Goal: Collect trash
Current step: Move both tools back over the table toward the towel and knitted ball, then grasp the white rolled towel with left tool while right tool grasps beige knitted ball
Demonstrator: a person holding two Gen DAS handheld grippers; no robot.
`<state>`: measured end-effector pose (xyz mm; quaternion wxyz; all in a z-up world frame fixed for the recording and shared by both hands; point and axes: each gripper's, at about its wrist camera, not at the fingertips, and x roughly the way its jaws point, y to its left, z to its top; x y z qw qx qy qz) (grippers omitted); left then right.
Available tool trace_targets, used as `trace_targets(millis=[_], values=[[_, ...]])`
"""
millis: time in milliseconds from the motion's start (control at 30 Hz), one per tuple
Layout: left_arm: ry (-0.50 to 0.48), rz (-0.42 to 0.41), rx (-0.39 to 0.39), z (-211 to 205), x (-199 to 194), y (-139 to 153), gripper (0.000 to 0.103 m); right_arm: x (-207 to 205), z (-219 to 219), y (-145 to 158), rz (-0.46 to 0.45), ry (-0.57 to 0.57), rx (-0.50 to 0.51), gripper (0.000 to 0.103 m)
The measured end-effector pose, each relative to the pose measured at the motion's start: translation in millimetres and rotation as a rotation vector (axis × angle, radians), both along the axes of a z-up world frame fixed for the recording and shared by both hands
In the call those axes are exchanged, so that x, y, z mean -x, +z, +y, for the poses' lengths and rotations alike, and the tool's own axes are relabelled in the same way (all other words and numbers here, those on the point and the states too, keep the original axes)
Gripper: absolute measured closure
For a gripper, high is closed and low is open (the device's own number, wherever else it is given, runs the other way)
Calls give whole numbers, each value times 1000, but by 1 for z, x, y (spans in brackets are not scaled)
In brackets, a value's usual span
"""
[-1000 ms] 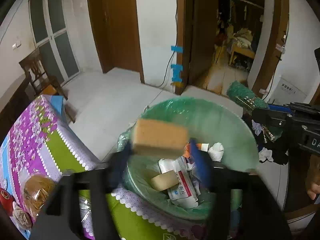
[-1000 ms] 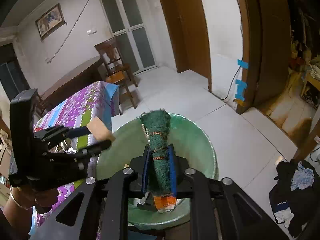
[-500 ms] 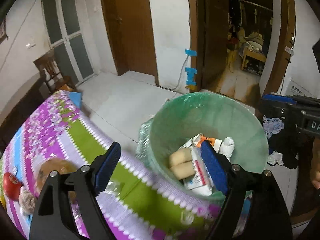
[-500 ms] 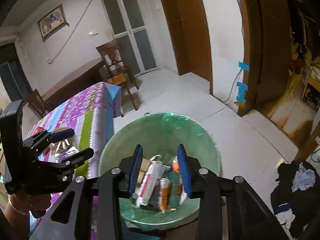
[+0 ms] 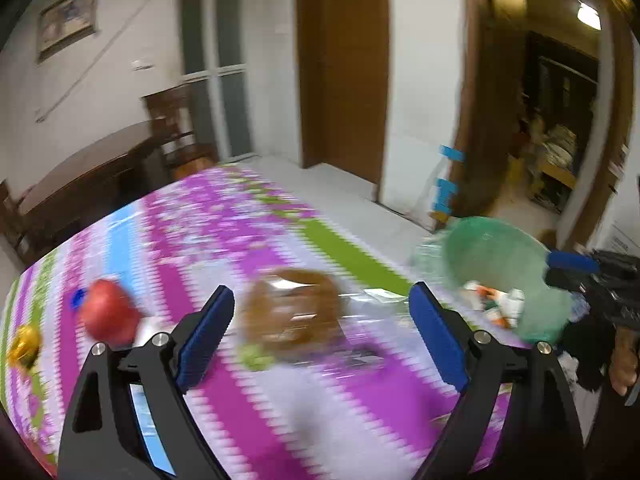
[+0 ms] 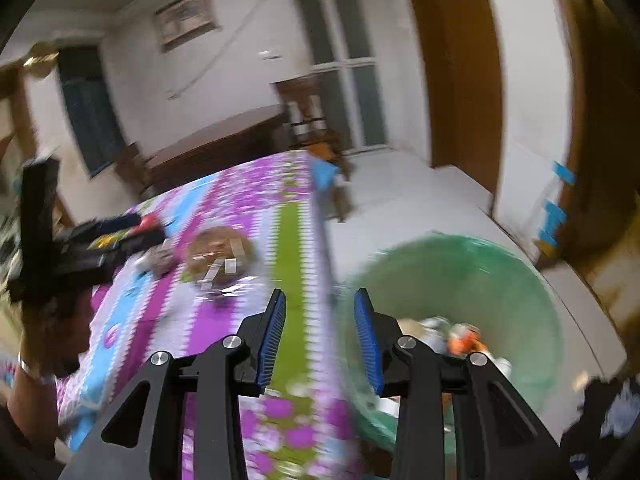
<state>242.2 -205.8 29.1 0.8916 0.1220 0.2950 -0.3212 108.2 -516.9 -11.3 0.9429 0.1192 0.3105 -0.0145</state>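
Both views were pretty smeared with motion blur, so small stuff was hard to read. The left claw (image 5: 320, 320) had its jaws spread wide, having just been opening, with nothing between the blue pads. It sat over the surface (image 5: 248, 232), a floral purple, green and blue cloth whose far edge ran from about 9 o'clock up toward 1 o'clock in the left wrist view, with bare white floor (image 5: 360, 196) beyond it.

On the cloth were a red round thing (image 5: 108, 316) at 9 o'clock of the left claw, a small gold object (image 5: 24, 344) near the left edge of frame, and a brown bundle in clear wrap (image 5: 292, 308) just past the pads.

The right claw (image 6: 320, 332) was partly open and empty too, straddling the surface's edge: left pad over the cloth, right pad over the bin.

The trash bin (image 6: 500, 280) was lined with a green bag and stood on the floor right against the surface's side, at 3 o'clock in the right wrist view. The trash (image 6: 460, 336) lay at its bottom, a jumble of white and orange wrappers, too blurred to tell apart. Open floor ran beyond the bin toward the wooden door frame (image 6: 460, 60)
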Motion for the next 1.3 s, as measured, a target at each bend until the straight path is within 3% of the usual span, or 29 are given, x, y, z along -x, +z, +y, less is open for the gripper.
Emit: trace_targets(millis=[167, 300, 367, 467, 533, 767, 800, 833, 900, 1000, 1200, 1300], values=[[48, 50, -22, 68, -39, -7, 17, -36, 63, 11, -27, 184, 49, 65], [78, 84, -60, 112, -65, -26, 20, -82, 111, 20, -40, 393, 95, 39], [57, 109, -67, 123, -72, -36, 22, -108, 137, 21, -30, 512, 148, 34], [4, 128, -130, 125, -76, -53, 30, -145, 164, 19, 2, 618, 270, 32], [-30, 116, -188, 120, -73, -64, 34, -169, 174, 17, 55, 688, 266, 32], [-47, 108, -241, 110, -80, -87, 44, -206, 226, -2, 155, 935, 412, 32], [-37, 123, -238, 112, -85, -90, 48, -210, 230, -6, 166, 953, 424, 32], [-34, 139, -218, 115, -87, -89, 63, -213, 231, -7, 171, 963, 431, 32], [6, 172, -184, 121, -97, -88, 79, -218, 232, -11, 171, 960, 428, 32], [39, 198, -138, 131, -103, -86, 81, -223, 230, -11, 167, 950, 403, 32], [33, 27, -289, 132, -48, -58, 81, -221, 234, -20, 166, 967, 434, 31], [60, 10, -339, 149, -32, -53, 77, -226, 240, -26, 169, 961, 444, 28]])
